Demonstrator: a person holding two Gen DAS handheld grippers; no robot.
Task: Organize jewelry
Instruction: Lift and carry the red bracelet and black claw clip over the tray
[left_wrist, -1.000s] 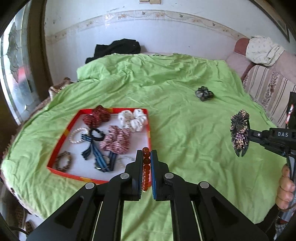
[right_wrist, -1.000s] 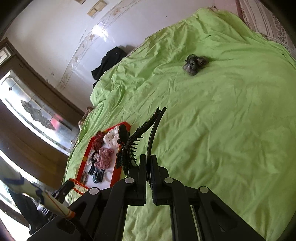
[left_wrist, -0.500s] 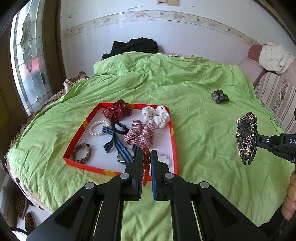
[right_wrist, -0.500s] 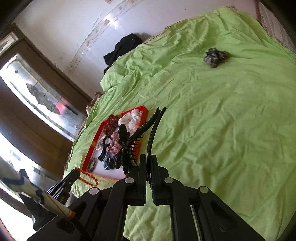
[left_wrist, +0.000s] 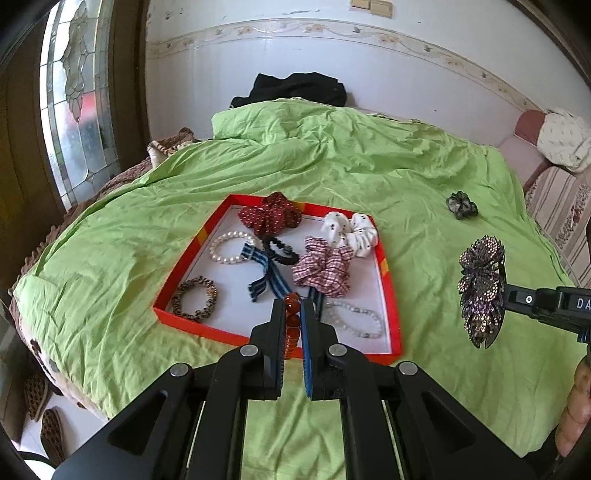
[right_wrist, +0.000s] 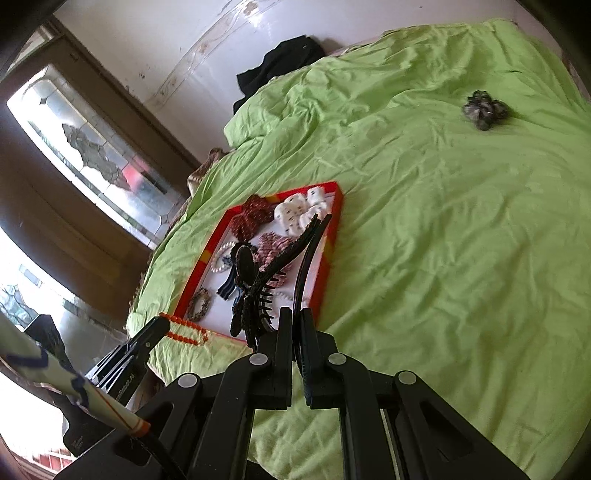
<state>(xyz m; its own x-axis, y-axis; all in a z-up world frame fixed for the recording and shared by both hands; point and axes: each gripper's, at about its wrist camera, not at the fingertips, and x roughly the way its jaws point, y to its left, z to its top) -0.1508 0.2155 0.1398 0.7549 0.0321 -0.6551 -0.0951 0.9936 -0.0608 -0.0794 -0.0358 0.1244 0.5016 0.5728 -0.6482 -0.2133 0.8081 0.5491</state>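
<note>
A red-rimmed tray (left_wrist: 387, 266) with a white floor lies on the green bedspread and holds scrunchies, a striped bow, bead and pearl bracelets. My left gripper (left_wrist: 293, 314) is shut on an orange bead bracelet (left_wrist: 291, 325), held above the tray's near edge. My right gripper (right_wrist: 297, 317) is shut on a black rhinestone hair clip (right_wrist: 258, 280), which shows as a purple sparkly flower clip (left_wrist: 480, 291) in the left wrist view, held in the air right of the tray. A dark scrunchie (left_wrist: 461, 205) lies alone on the bedspread, far right.
The green bedspread (left_wrist: 369, 155) covers the whole bed. Black clothing (left_wrist: 295, 88) lies at the head by the white wall. A stained-glass window (left_wrist: 74, 110) is at the left, a striped sofa (left_wrist: 561, 206) at the right. Slippers (left_wrist: 37, 402) lie on the floor, lower left.
My left gripper has swung left, so the tray now sits centred beyond its tips. My right gripper has moved left towards the tray with the clip. Both grips are unchanged.
</note>
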